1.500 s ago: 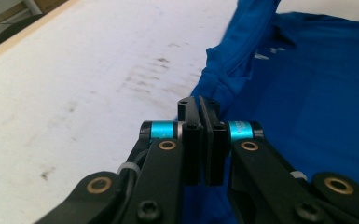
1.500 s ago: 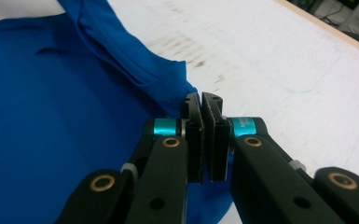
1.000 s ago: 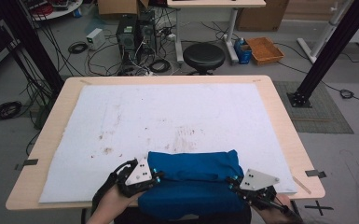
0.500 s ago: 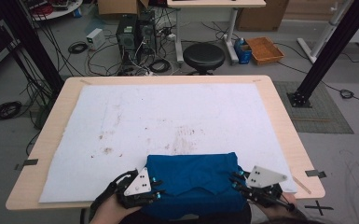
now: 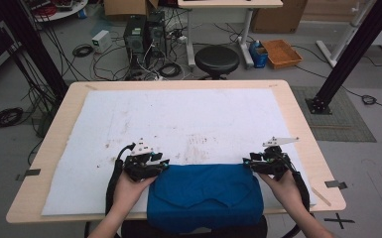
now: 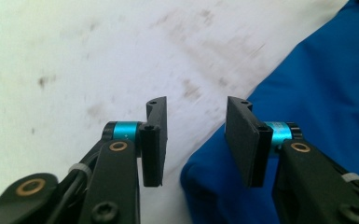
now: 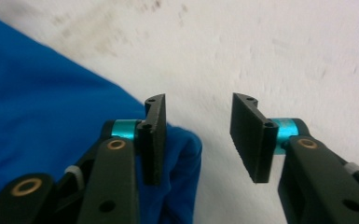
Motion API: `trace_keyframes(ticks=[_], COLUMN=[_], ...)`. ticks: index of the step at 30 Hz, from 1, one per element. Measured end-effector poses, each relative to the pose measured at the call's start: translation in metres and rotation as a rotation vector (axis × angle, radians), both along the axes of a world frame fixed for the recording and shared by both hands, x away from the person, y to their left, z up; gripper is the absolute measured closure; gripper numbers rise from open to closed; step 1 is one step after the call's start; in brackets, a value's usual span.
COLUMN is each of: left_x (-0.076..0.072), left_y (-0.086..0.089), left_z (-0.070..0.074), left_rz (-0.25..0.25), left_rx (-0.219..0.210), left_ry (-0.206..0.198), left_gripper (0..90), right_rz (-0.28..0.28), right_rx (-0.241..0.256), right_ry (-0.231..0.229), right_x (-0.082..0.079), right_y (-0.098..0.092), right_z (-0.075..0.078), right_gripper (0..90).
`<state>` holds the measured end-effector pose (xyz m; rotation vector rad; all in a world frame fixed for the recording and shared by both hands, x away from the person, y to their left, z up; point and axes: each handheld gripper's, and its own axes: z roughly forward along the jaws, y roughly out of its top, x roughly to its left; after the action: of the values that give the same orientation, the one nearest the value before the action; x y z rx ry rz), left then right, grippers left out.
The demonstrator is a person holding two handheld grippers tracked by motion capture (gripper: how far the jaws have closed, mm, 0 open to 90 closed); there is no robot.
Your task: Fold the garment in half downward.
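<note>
No words, labels, brands or numbers can be read here — the only sign is a black taped cross [image 5: 339, 218] on the grey floor [image 5: 372, 163] — right of the table [image 5: 297, 114]

Blue cloth [image 5: 206, 194], white stained mat [image 5: 178, 119], black claws w/ teal rings.

A lab or workshop — computer towers [image 5: 141, 32], tangled floor cables [image 5: 87, 49], black frame struts [image 5: 350, 49] and a stool [image 5: 217, 60] surround the table [image 5: 297, 124].

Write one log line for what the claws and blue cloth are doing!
left claw: open, at cloth corner | right claw: open, at opposite corner | blue cloth: folded, at near table edge
</note>
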<state>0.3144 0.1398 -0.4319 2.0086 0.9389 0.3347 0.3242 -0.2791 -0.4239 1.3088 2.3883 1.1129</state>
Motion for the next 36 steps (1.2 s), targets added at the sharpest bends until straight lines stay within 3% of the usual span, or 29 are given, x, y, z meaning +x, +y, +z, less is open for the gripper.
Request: trace_keyframes(ticks=[2,5,10,12,14,15,17,19,20,22,24,29,32,34,36], left_x=[0.0,-0.001,-0.002,0.0,0.001,0.001,0.002,0.001,0.0,-0.001,0.0,0.005,0.02,0.025,0.042], left_y=[0.001,0.004,0.006,0.007,0.005,0.005,0.003,0.003,0.003,0.002,0.004,0.003,0.002,0.002,0.002], left_z=[-0.007,-0.012,-0.006,-0.007,-0.01,-0.01,-0.014,-0.014,-0.015,-0.015,-0.015,-0.011,-0.001,0.002,0.007], left_rz=[0.016,0.021,0.029,0.025,0.021,0.021,0.019,-0.008,-0.009,-0.008,-0.011,-0.011,-0.013,-0.008,-0.001], left_rx=[0.028,0.034,0.001,-0.011,0.005,0.005,0.017,-0.002,0.001,-0.003,-0.007,0.016,0.063,0.069,0.075], left_ry=[0.028,0.058,0.037,0.061,0.091,0.091,0.119,0.128,0.125,0.114,0.121,0.093,0.028,0.014,-0.015], left_gripper=[61.5,63.1,62.1,59.8,59.2,59.1,59.7,69.1,76.7,81.1,82.9,84.0,84.0,84.0,84.0], right_rz=[0.003,-0.006,-0.024,-0.019,-0.006,-0.006,0.015,0.045,0.065,0.078,0.086,0.083,0.083,0.076,0.069], right_rx=[-0.037,-0.038,0.003,0.026,0.028,0.028,0.035,0.049,0.056,0.042,0.036,0.041,0.041,0.031,0.03], right_ry=[0.002,0.006,-0.036,-0.026,0.016,0.016,0.076,0.076,0.081,0.069,0.061,0.026,-0.011,-0.037,-0.049], right_x=[0.0,0.0,-0.003,-0.002,0.001,0.001,0.003,0.003,0.002,0.0,0.0,0.006,0.018,0.027,0.038], right_y=[-0.003,-0.01,-0.015,-0.015,-0.013,-0.013,-0.009,-0.009,-0.009,-0.007,-0.007,-0.01,-0.009,-0.008,-0.007], right_z=[-0.006,-0.011,-0.003,-0.002,-0.007,-0.007,-0.017,-0.018,-0.018,-0.017,-0.016,-0.01,-0.001,0.005,0.011], right_gripper=[63.1,62.5,55.9,55.1,54.3,54.3,61.1,72.7,76.3,81.1,83.0,83.8,83.8,83.8,83.8])
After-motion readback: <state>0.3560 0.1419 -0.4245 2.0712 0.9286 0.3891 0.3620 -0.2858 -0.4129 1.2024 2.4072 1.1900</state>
